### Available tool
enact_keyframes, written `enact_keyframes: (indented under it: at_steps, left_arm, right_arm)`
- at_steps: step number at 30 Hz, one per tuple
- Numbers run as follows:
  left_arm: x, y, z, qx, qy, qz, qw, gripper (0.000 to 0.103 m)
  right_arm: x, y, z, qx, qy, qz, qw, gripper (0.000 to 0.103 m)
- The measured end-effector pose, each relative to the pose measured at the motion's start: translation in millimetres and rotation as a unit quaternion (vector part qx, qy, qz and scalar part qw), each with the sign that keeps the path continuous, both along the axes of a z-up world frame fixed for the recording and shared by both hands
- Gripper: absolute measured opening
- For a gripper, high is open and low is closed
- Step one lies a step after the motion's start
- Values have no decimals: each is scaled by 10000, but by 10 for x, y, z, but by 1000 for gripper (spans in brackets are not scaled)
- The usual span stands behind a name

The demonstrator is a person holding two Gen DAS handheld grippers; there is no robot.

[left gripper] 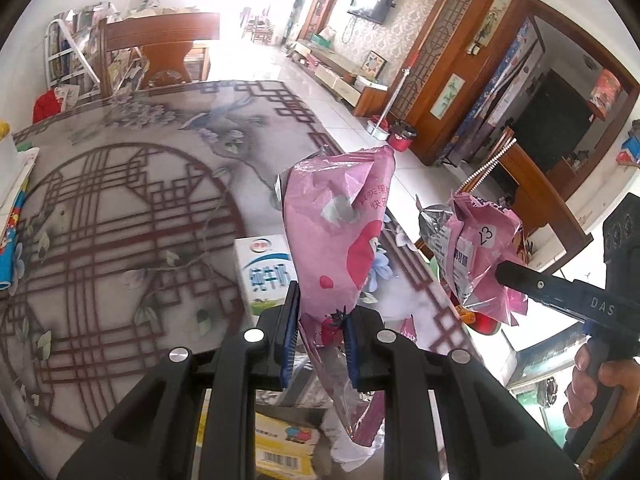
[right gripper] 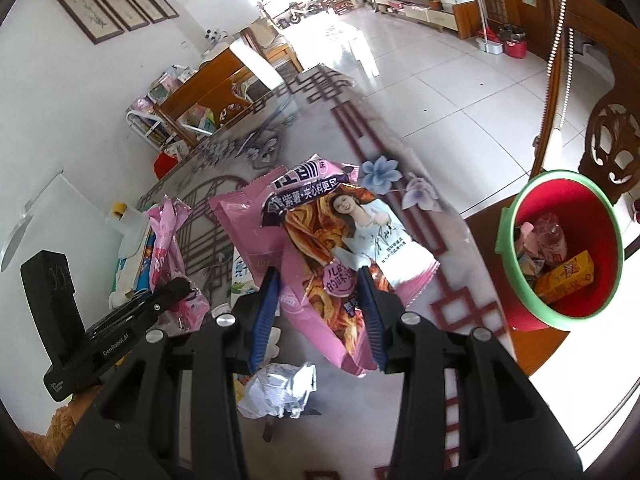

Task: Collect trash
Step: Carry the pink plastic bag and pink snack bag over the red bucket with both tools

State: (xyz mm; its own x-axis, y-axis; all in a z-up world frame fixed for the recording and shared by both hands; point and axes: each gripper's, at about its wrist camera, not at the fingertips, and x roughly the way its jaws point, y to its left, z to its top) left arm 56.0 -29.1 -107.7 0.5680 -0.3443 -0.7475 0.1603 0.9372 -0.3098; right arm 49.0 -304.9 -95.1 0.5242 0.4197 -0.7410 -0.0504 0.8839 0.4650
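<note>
Pink wrappers sit clamped in both my jaws; red bin right of counter already holds trash, crumpled paper remains.

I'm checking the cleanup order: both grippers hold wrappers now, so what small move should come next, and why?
Probably carry the right gripper rightward over the red bin and release there. Its jaws are shut on a snack wrapper, the bin stands open beside the table, and the left gripper holds a pink wrapper too.

My fingers wear ribbed blue rubber pads on matt black plastic. The pink wrapper is glossy crinkled film (foil-lined, seemingly); the counter gleams smooth; the bin is shiny plastic.
</note>
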Motion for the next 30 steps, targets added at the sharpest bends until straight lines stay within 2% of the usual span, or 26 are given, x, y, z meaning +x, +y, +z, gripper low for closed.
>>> enact_keyframes:
  at_steps: [30]
  left_arm:
    - [161,-1026,1,56,95,-895,9959,17]
  right_arm:
    - [-203,-1007,-75,55,117,-944,9955,39]
